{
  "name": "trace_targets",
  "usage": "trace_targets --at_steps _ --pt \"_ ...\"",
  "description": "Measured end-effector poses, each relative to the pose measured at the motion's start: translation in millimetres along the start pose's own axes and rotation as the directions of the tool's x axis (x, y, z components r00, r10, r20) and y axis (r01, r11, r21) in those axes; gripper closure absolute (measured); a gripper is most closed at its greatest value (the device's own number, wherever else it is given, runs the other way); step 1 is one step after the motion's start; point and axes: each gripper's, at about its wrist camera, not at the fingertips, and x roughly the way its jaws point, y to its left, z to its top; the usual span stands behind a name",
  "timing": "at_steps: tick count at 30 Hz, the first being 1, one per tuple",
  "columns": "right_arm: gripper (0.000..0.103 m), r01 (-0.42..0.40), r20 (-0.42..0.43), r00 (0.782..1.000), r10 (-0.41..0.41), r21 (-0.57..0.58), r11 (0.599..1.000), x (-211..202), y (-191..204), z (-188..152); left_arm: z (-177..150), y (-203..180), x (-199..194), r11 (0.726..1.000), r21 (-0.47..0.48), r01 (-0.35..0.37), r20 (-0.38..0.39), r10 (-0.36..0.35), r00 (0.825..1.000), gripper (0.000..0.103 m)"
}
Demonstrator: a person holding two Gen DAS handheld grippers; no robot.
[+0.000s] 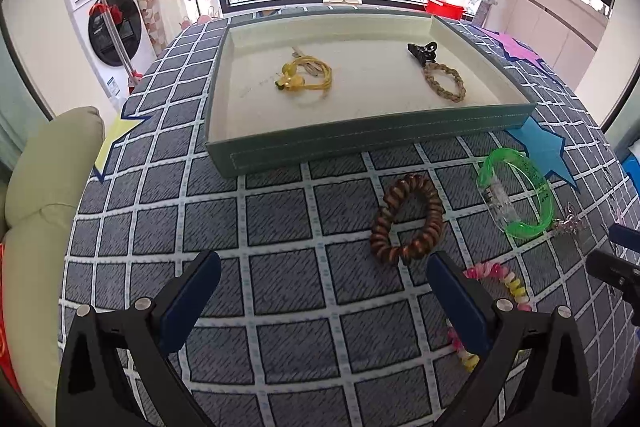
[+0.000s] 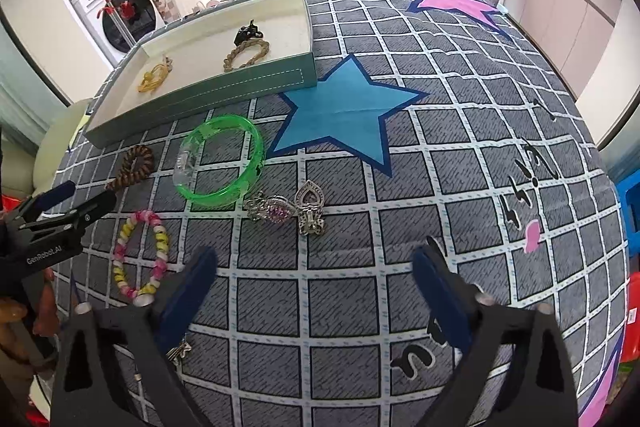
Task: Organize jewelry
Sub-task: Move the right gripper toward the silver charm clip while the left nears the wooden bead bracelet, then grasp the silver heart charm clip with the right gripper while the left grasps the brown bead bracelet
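A green tray (image 1: 360, 143) holds a yellow hair tie (image 1: 304, 79), a black claw clip (image 1: 422, 51) and a braided beige bracelet (image 1: 444, 83). In front of it, on the checked cloth, lie a brown spiral tie (image 1: 408, 223), a green clear bangle (image 2: 220, 163), a pink-and-yellow spiral tie (image 2: 140, 259) and two silver brooches (image 2: 272, 209) (image 2: 310, 207). My left gripper (image 1: 322, 267) hangs open and empty just short of the brown tie. My right gripper (image 2: 316, 259) is open and empty, slightly nearer than the brooches. A small silver charm (image 2: 180, 351) peeks out by its left finger.
A blue paper star (image 2: 344, 115) and a pink one (image 2: 456, 1) lie flat on the cloth right of the tray. A pale cushion (image 1: 48, 187) sits off the table's left edge. Stacked washing machines (image 1: 100, 7) and a window stand behind.
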Motion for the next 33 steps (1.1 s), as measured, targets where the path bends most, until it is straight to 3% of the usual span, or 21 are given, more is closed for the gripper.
trace_targets --at_steps 5,11,16,21,23,26,27,28,33 --pt "0.034 0.023 -0.004 1.0 -0.023 -0.017 1.0 7 1 1 4 -5 3 1.0 0.019 0.002 0.009 -0.002 1.0 0.0" --pt "0.041 0.03 0.012 0.999 -0.03 -0.041 0.999 14 5 6 9 -13 5 0.999 0.044 0.012 0.019 -0.012 1.0 0.0" --pt "0.056 0.05 0.02 0.999 -0.049 -0.082 0.995 17 13 9 11 -20 8 0.998 0.064 0.029 0.006 -0.029 1.0 0.004" --pt "0.077 0.047 0.021 0.999 -0.045 -0.093 0.995 15 14 8 11 -28 8 0.995 0.089 0.047 -0.002 -0.047 0.999 0.026" --pt "0.09 0.047 0.02 0.999 -0.045 -0.092 0.995 14 14 7 10 -29 10 0.994 0.095 0.06 -0.013 -0.059 0.998 0.044" --pt "0.092 0.041 0.024 0.999 -0.039 -0.083 0.996 13 13 6 10 -30 8 0.992 0.102 0.075 -0.006 -0.074 0.997 0.061" --pt "0.097 0.038 0.026 0.999 -0.036 -0.079 0.996 12 12 6 9 -30 7 0.991 0.105 0.079 -0.002 -0.079 0.997 0.074" --pt "0.098 0.034 0.029 0.999 -0.032 -0.073 0.997 11 11 6 9 -30 6 0.991 0.107 0.082 -0.003 -0.082 0.997 0.079" --pt "0.098 0.001 0.05 0.999 0.001 -0.04 0.999 -1 5 6 9 -26 -1 0.991 0.094 0.093 0.018 -0.095 0.995 0.079"
